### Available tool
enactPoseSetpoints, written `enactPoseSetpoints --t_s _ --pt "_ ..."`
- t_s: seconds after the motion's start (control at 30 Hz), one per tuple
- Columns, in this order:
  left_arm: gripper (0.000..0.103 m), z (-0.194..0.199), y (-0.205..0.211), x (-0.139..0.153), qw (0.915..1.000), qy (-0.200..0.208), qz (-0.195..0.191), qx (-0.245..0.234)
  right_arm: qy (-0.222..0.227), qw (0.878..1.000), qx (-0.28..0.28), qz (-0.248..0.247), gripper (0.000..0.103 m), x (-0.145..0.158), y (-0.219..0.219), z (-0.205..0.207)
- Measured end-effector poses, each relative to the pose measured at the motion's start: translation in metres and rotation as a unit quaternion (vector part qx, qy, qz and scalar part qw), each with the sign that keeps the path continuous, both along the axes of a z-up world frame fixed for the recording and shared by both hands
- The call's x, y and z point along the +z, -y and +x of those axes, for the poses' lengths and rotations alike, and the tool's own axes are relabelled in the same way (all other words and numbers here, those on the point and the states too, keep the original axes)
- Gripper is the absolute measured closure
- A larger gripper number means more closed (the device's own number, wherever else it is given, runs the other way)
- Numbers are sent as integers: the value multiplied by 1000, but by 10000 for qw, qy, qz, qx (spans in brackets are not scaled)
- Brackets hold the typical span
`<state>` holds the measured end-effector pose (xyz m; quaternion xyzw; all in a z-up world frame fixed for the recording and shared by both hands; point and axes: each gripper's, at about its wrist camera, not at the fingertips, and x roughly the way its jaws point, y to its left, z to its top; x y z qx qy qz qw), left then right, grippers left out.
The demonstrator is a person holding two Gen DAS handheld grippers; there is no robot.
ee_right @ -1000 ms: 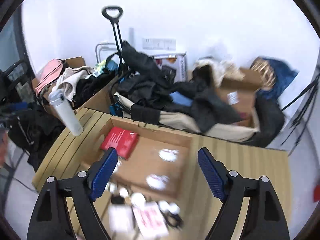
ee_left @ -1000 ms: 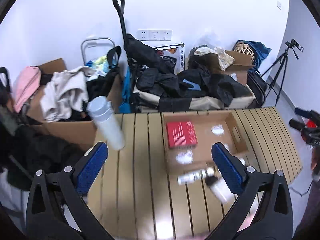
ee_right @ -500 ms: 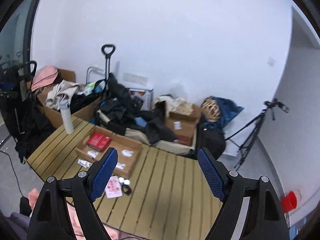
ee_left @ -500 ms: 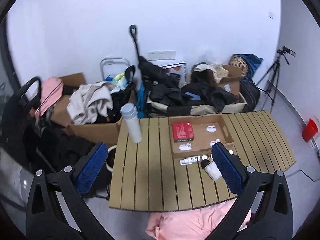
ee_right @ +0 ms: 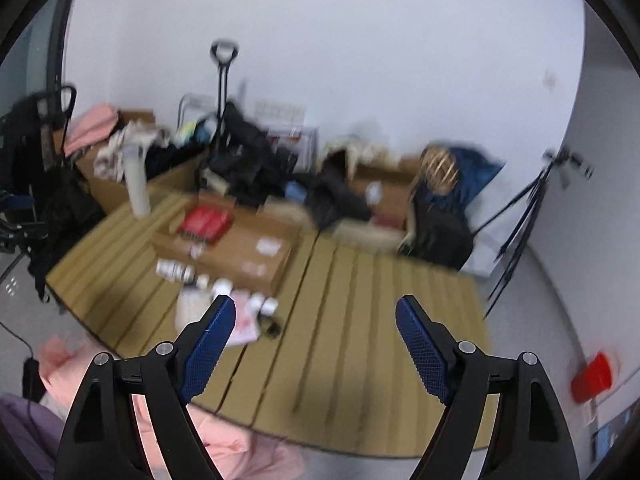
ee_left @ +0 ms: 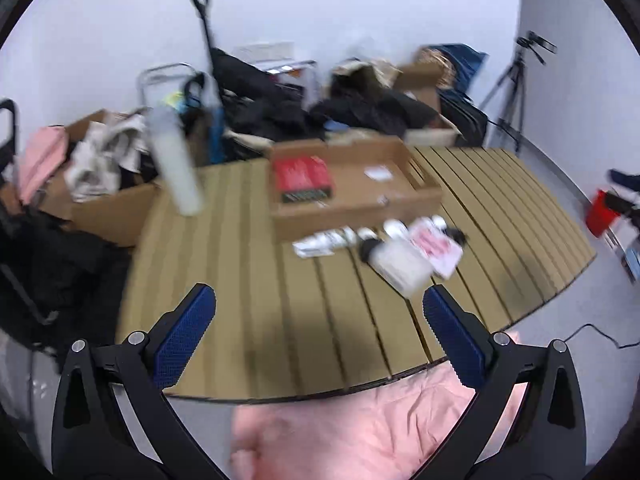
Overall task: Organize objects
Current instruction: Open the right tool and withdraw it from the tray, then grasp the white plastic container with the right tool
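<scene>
A shallow cardboard tray [ee_left: 360, 206] [ee_right: 256, 258] lies on the slatted wooden table [ee_left: 248, 280] [ee_right: 360, 320] with a red box [ee_left: 302, 178] [ee_right: 206, 222] and small white items inside. In front of it lie a white tube [ee_left: 320, 242], a clear jar [ee_left: 400, 266], a pink-printed packet [ee_left: 434, 248] [ee_right: 244, 322] and small white pots [ee_right: 264, 304]. A tall white bottle [ee_left: 176, 164] [ee_right: 136, 184] stands at the table's far left. My left gripper [ee_left: 318, 324] and right gripper [ee_right: 316, 332] are both open and empty, above the table's near edge. Both views are blurred.
Cardboard boxes of clothes [ee_left: 100, 184], dark bags [ee_left: 260, 112] and a trolley handle [ee_left: 202, 20] crowd behind the table. A tripod [ee_left: 516, 92] [ee_right: 532, 208] stands at the right wall, with a red cup [ee_right: 592, 376] on the floor. Pink cloth [ee_left: 360, 432] lies below the near edge.
Both cameras pulled far back from the table and have now come closer again, low over its near edge. Both grippers stay open and empty. Objects on the table have not moved.
</scene>
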<state>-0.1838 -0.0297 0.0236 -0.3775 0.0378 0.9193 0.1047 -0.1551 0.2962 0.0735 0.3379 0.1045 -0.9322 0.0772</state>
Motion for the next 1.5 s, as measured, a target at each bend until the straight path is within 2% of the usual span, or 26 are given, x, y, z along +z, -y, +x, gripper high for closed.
enactPoseSetpoints --t_s 0.03,0.13,0.2,0.27,0.3,0.37,0.4,0.47,0.5,0.53,0.6,0.67,0.77,0.83,0.87,0.93,1.0,1.1,1.2,1.33,1.4,1.43,1.5 --pt "0 -1 -10 -25 9999 -78 72 -111 83 9998 70 -140 17 -21 7 -3" --pt "0 -16 -36 -68 9991 4 69 -416 358 9954 265 -847 17 -95 30 -22" --pt "0 -38 -55 -85 9961 186 93 -853 596 9914 283 -1130 19 -124 43 -37" --pt "1 -67 -62 -96 9922 298 445 -1126 738 9900 177 -1188 19 -149 61 -56" --pt "2 -80 -63 -100 9916 327 576 -1113 748 9895 164 -1223 19 -155 66 -63" --pt "11 -109 -64 -109 9878 426 941 -1166 853 9871 169 -1342 19 -169 78 -80" --pt "13 -124 -66 -116 9847 558 1118 -1212 973 9855 167 -1381 19 -178 86 -90" --pt "40 -152 -72 -130 9792 934 1256 -1291 1178 9822 292 -1434 19 -192 99 -103" --pt "46 -163 -76 -139 9768 1139 1234 -1327 1251 9814 324 -1423 19 -198 104 -108" --pt "57 -170 -80 -146 9738 1299 1222 -1409 1284 9806 343 -1440 19 -202 108 -111" --pt "61 -171 -79 -151 9670 1434 1418 -1557 1335 9757 430 -1686 20 -209 112 -118" --pt "64 -166 -75 -154 9624 1519 1583 -1598 1334 9733 412 -1824 32 -212 112 -123" --pt "76 -150 -64 -150 9601 1633 1756 -1440 1535 9683 387 -1932 45 -217 108 -129" --pt "77 -128 -54 -146 9551 1678 1985 -1419 1668 9603 400 -2198 52 -217 101 -127" --pt "80 -113 -51 -146 9510 1802 2086 -1402 1676 9594 417 -2228 57 -216 101 -125" --pt "80 -84 -49 -145 9469 1973 2122 -1391 1667 9616 408 -2144 58 -214 100 -115" --pt "80 -56 -46 -146 9514 1958 2076 -1157 1563 9665 251 -2020 58 -208 96 -101" --pt "79 -31 -40 -144 9528 1876 2152 -1036 1435 9690 60 -2010 58 -196 86 -78" --pt "78 -25 -43 -139 9551 1779 2098 -1103 1390 9680 -1 -2089 58 -189 78 -57" --pt "75 -28 -53 -142 9553 1924 1931 -1141 1660 9623 37 -2155 58 -200 83 -48" --pt "70 -26 -56 -145 9547 1934 1944 -1158 1691 9613 71 -2174 58 -204 86 -48" --pt "62 -25 -57 -147 9546 1927 1961 -1148 1689 9605 97 -2210 58 -205 88 -50" --pt "60 -25 -61 -155 9569 1982 1846 -1049 1758 9558 100 -2352 58 -210 89 -56"
